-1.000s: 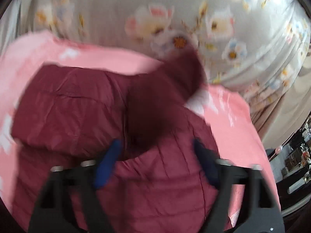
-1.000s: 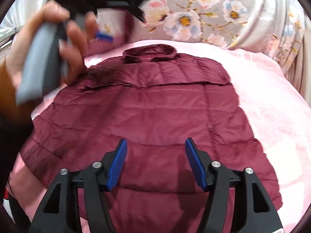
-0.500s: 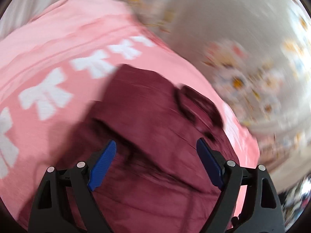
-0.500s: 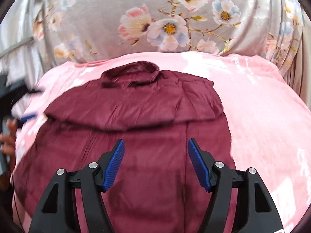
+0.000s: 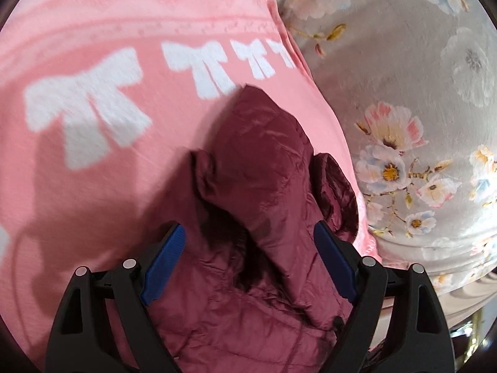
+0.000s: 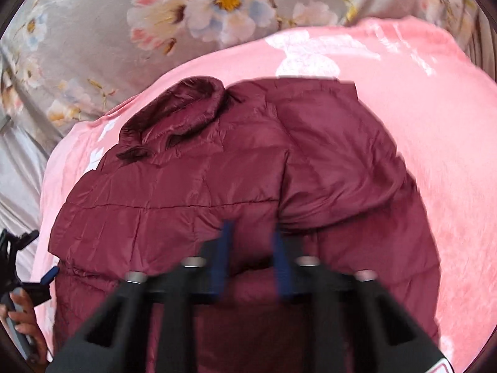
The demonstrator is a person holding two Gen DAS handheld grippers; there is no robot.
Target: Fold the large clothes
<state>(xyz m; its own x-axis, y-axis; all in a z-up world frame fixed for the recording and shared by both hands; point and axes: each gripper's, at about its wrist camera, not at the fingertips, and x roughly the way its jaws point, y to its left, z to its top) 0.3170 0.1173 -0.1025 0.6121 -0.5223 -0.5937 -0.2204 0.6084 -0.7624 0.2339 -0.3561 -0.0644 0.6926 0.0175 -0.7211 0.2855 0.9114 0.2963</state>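
Right wrist view: quilted maroon jacket, sleeve folded across, right gripper half-narrowed, left gripper spread.

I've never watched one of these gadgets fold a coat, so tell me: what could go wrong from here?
The right gripper has narrowed its jaws over the maroon puffer jacket; the slick, puffy fabric may slip out or bunch. The sleeve folded across the back looks loosely laid and could flop open if tugged. The left gripper hangs open over the other sleeve, holding nothing down.
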